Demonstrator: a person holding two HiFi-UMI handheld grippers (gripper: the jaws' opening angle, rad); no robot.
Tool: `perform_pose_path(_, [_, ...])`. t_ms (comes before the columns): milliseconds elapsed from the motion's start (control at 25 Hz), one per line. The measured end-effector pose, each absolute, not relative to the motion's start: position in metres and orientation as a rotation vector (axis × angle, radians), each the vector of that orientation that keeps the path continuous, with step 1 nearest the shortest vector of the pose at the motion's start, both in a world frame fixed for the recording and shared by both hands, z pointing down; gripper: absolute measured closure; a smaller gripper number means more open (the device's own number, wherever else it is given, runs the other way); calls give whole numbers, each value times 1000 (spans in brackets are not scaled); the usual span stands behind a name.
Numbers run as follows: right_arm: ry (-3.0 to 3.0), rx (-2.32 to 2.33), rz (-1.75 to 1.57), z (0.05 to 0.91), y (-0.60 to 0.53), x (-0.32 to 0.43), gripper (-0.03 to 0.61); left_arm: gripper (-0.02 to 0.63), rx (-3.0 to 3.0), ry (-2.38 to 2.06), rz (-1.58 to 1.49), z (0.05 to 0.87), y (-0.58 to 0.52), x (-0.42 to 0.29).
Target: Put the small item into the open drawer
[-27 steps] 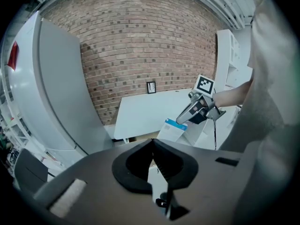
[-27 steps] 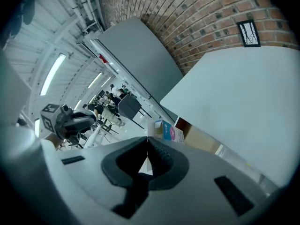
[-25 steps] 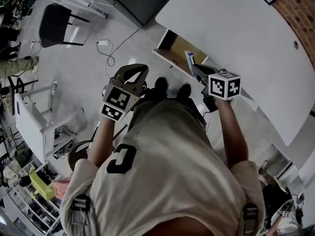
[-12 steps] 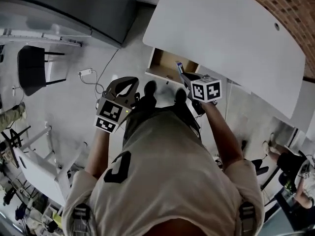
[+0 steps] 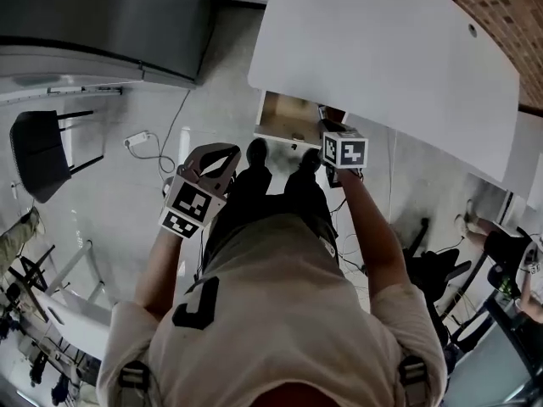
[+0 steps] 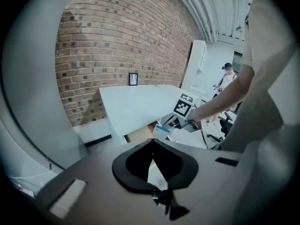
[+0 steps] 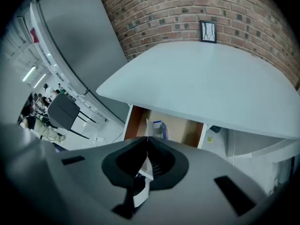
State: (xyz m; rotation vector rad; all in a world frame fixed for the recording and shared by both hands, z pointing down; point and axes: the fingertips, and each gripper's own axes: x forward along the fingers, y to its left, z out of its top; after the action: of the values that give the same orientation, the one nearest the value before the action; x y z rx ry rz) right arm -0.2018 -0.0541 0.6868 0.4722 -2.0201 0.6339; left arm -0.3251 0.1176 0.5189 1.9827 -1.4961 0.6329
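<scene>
The small item (image 7: 158,128) is a white box with a blue end. It sticks out past the tips of my right gripper (image 7: 147,137), which is shut on it and points steeply down. Just beyond it lies the open drawer (image 7: 183,128) with a bare wooden inside, under the white table's edge. From the head view the right gripper (image 5: 329,130) hangs at the drawer (image 5: 284,113) front, and the item is hidden. My left gripper (image 5: 227,149) is shut and empty, apart to the left over the floor. The left gripper view shows its jaws (image 6: 152,141) and, beyond them, the item (image 6: 162,130).
A large white table (image 5: 382,49) stands against a brick wall (image 5: 509,24). A grey cabinet (image 5: 102,15) is at the upper left, a black chair (image 5: 38,155) at the left. A white adapter with its cable (image 5: 136,139) lies on the floor.
My right gripper has sunk with the item and tipped down toward the drawer's front; the item no longer shows in the head view. The left gripper has drifted a little and stays shut.
</scene>
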Motion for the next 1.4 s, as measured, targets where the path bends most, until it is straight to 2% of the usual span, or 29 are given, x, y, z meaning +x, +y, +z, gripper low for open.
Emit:
perform_pose_path(560, [-1986,807,639,770,-85,-185,572,609,1961,-1338,678,560,121,-307])
perform_pose_path(1400, [-2026,753,846,828,-78,-250,572,609,1864,-1278,714,597,150,-307])
